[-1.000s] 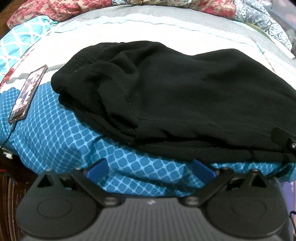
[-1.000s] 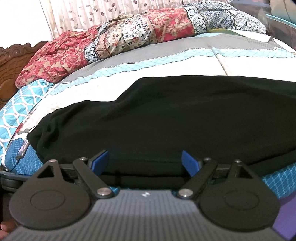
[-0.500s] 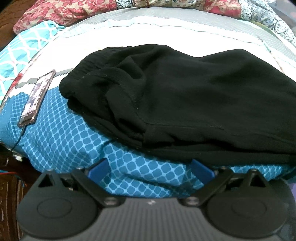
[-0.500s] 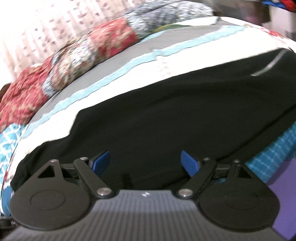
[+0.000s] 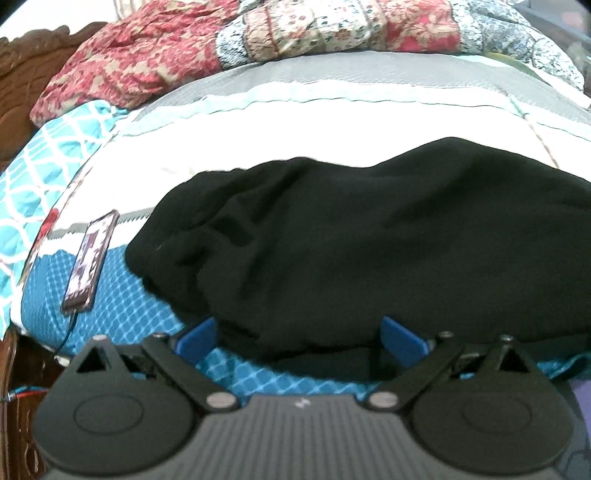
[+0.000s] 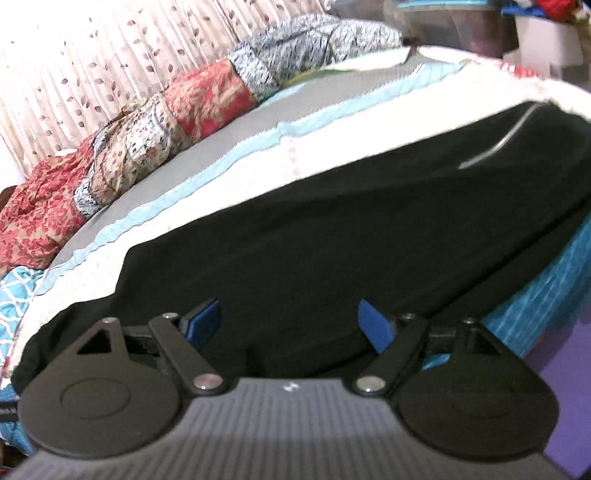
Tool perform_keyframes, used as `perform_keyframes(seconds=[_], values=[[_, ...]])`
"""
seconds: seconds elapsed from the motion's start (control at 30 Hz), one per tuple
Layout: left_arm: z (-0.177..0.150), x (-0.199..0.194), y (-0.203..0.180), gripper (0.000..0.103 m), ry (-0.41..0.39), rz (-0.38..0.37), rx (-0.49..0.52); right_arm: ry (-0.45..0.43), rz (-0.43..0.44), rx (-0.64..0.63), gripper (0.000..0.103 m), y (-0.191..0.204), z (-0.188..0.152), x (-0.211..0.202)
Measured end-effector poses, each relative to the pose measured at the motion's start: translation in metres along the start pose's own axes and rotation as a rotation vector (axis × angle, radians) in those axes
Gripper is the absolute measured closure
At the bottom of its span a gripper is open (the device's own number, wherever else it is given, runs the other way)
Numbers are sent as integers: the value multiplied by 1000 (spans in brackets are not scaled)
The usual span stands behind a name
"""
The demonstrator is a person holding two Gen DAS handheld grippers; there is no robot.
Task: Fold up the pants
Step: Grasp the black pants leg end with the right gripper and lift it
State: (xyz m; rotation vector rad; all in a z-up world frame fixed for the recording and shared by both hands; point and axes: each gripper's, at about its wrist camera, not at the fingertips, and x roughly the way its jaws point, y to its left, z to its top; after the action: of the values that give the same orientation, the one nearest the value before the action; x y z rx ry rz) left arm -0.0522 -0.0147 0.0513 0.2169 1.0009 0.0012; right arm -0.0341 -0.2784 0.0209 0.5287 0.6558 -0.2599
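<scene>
One black pants point(image 5: 369, 240) on one bed point(image 5: 314, 122), ahead of two hand-held grippers: left point(image 5: 299, 338) apart, right point(image 6: 290, 323) closing, empty. One phone point(image 5: 90, 258) left.

A bed point(image 5: 332, 122) fills the room, spread with a cover in white, grey and blue-patterned bands. A rumpled patchwork quilt point(image 5: 258, 33) in red and floral lies along its far edge. A carved wooden headboard point(image 5: 22, 62) stands at the left. Behind, a pale leaf-printed curtain point(image 6: 110, 55) glows with daylight.
</scene>
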Motion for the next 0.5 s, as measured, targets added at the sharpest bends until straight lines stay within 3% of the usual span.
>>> perform_keyframes(seconds=[0.1, 0.37, 0.5], values=[[6, 1, -13, 4, 3, -12, 19, -5, -24, 35, 21, -23, 5, 0], [27, 14, -65, 4, -12, -55, 125, -205, -88, 181, 21, -94, 23, -19], [39, 16, -97, 4, -7, -110, 161, -293, -105, 243, 20, -133, 26, -28]])
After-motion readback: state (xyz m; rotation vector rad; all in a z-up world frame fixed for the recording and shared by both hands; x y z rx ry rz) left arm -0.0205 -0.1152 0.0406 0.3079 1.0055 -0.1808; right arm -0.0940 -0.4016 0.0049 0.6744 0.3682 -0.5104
